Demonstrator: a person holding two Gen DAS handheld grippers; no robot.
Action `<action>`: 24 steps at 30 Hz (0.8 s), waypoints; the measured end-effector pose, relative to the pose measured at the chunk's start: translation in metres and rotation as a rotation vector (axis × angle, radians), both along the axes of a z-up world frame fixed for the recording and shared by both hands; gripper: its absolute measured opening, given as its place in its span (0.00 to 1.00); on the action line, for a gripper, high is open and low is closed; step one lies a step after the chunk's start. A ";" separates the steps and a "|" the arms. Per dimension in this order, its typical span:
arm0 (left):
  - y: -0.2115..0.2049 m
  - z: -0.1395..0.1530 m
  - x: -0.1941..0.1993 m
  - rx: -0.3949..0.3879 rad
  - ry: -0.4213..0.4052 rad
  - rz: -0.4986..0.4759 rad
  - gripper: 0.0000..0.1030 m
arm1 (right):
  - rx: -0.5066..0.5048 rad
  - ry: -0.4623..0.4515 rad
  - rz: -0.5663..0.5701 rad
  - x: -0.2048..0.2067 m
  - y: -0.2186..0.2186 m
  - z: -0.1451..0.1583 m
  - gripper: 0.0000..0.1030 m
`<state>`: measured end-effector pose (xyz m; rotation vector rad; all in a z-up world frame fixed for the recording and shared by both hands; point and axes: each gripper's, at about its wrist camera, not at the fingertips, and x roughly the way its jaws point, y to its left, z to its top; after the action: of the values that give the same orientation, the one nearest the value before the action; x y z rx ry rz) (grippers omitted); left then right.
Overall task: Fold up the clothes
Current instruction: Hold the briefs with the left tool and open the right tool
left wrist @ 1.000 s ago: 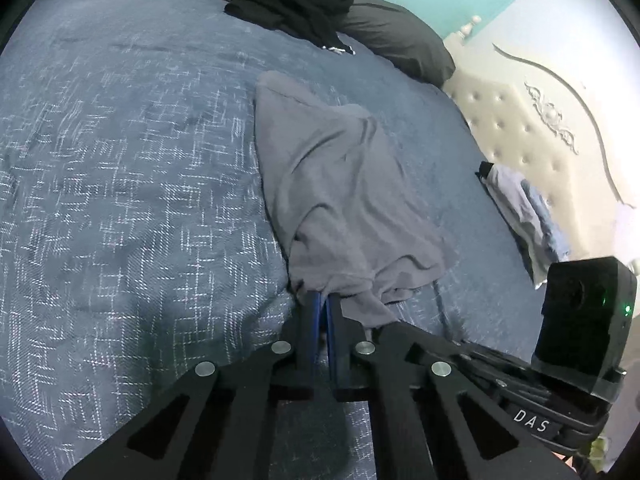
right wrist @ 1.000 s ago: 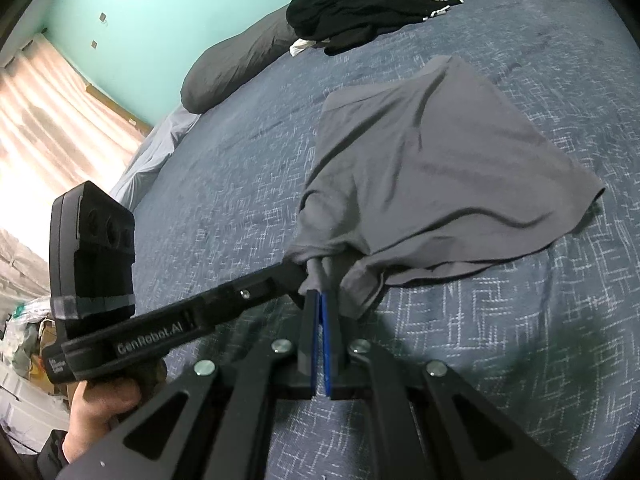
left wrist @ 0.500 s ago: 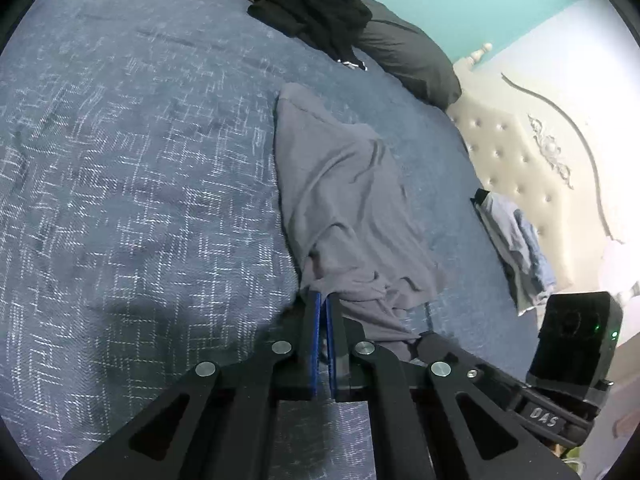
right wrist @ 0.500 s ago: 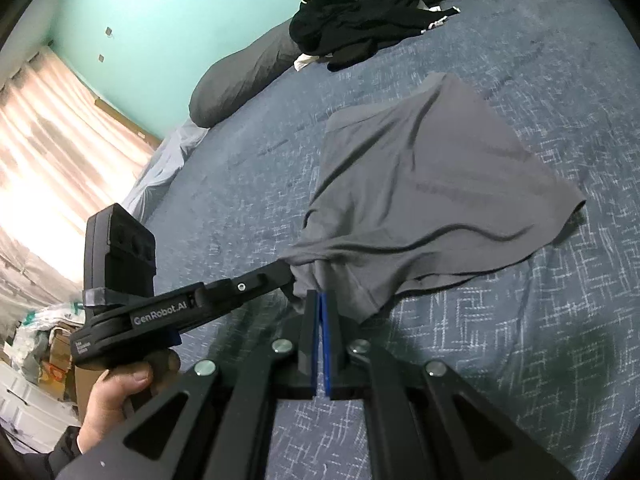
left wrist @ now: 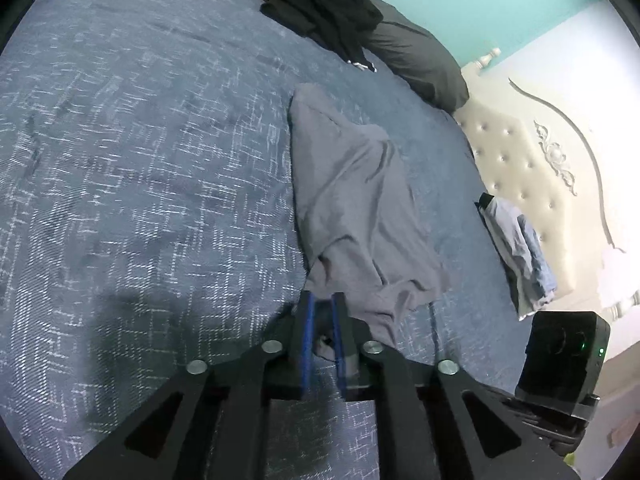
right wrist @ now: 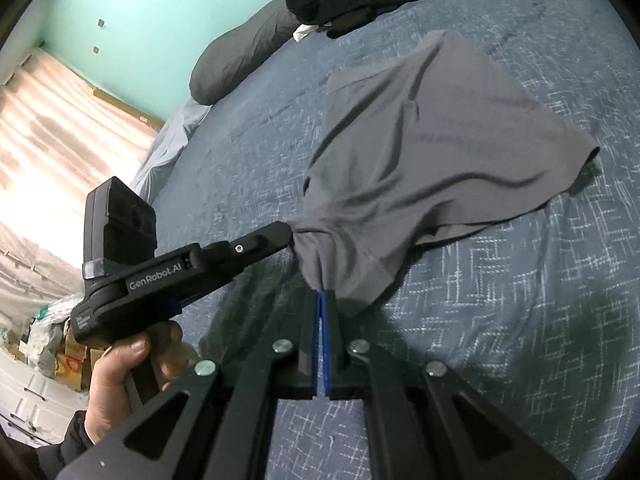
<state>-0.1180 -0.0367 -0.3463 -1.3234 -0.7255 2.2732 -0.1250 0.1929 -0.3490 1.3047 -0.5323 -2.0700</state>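
A grey garment [left wrist: 360, 208] lies mid-fold on the blue bed [left wrist: 140, 160]. Left tongs [left wrist: 322, 304] have just been opening, hem loose between them; right tongs [right wrist: 322, 300] grip its near corner. Next: release and smooth.

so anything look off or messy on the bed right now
The grey garment lies bunched at its near corner, where the left gripper has just been opening and the right gripper pinches it. A black clothes heap is dumped against the pillow.

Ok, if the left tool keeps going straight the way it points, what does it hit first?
The grey garment: its bunched hem lies right at the left tool tips, the jaws having just opened off it. Beyond, bedspread.
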 end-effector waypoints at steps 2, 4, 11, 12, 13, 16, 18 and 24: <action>-0.008 0.001 0.004 0.005 0.000 0.016 0.32 | -0.009 0.000 0.007 -0.001 0.001 0.002 0.01; -0.012 0.003 0.007 0.011 0.002 0.023 0.38 | -0.010 -0.007 0.018 -0.001 0.001 0.001 0.01; 0.006 0.003 0.015 0.023 -0.009 -0.061 0.38 | -0.003 -0.041 0.033 -0.002 0.003 -0.006 0.01; 0.011 0.002 0.016 0.020 -0.010 -0.078 0.38 | -0.007 -0.048 0.032 -0.002 0.004 -0.007 0.01; 0.013 0.001 0.017 0.019 -0.012 -0.086 0.38 | -0.010 -0.054 0.031 -0.002 0.004 -0.008 0.01; 0.020 -0.001 0.018 0.015 -0.016 -0.108 0.38 | -0.016 -0.059 0.027 -0.003 0.008 -0.010 0.01; 0.022 -0.003 0.018 0.014 -0.026 -0.113 0.38 | -0.031 -0.059 0.025 -0.003 0.010 -0.008 0.01; 0.024 -0.007 0.019 0.013 -0.039 -0.117 0.38 | -0.057 -0.037 0.024 -0.005 0.020 0.002 0.04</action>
<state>-0.0991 -0.0123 -0.3535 -1.3705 -0.6565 2.1534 -0.1300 0.2133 -0.3468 1.3121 -0.5844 -2.0002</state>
